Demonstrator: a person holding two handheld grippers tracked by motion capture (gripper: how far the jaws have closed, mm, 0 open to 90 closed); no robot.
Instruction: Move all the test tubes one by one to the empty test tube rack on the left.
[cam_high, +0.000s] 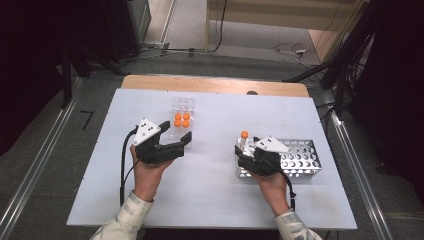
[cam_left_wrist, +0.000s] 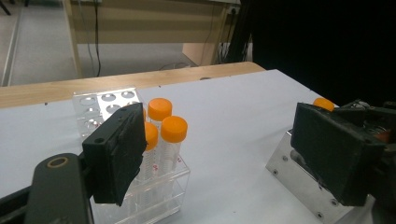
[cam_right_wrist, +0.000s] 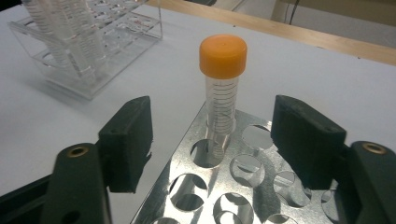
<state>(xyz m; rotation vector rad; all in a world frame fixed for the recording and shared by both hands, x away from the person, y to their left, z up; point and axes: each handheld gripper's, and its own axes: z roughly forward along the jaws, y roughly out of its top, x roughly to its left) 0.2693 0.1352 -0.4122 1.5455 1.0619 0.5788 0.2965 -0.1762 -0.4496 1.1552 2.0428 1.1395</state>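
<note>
The tube (cam_right_wrist: 219, 93) stands upright in a corner hole of the metal rack (cam_right_wrist: 243, 186), so the right gripper (cam_right_wrist: 212, 140) flanks it wide, apparently untouching. The left gripper (cam_left_wrist: 224, 154) waits wide and empty beside the clear rack (cam_left_wrist: 154, 186), probably ready for another.

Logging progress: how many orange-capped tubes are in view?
5: four clustered in the clear rack (caps near), one in the metal rack corner hole. None appear hidden.

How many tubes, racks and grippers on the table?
Orange-capped tubes: 5, with 4 in the clear rack and 1 in the metal rack
Racks: 2
Grippers: 2, left gripper and right gripper
Total: 9
</note>
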